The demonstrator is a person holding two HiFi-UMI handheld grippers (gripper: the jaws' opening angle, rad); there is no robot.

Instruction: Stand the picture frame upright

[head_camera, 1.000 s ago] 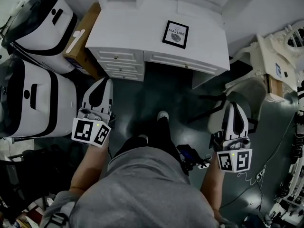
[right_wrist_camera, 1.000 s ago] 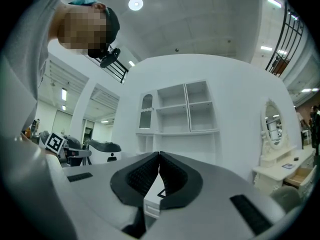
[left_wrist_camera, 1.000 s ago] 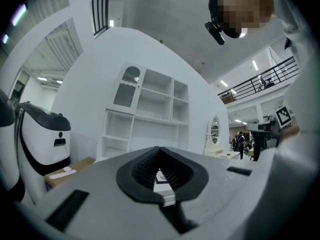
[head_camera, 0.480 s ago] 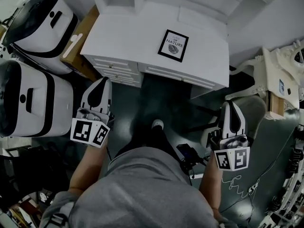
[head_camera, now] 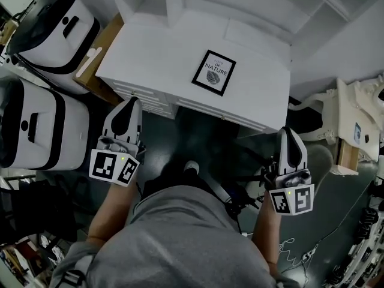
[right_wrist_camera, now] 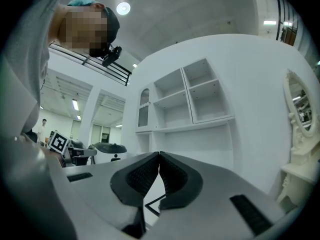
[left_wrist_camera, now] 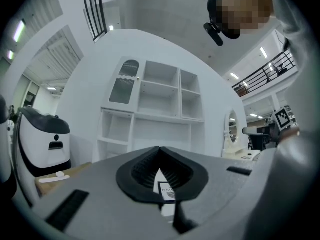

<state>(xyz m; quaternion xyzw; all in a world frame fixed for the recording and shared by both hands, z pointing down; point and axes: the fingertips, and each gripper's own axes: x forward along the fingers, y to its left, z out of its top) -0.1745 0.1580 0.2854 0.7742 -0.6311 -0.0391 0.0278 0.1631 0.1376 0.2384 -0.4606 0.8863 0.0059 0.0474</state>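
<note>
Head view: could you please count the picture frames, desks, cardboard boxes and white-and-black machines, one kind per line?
picture frame: 1
desk: 1
cardboard box: 1
white-and-black machines: 2
Total: 5

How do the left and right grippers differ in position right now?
The left gripper is by the desk's left drawers; the right gripper is off its right front corner. The left gripper view shows the picture frame's printed face; the right gripper view only a frame corner. Both are shut, empty and short of the flat-lying frame.
</note>
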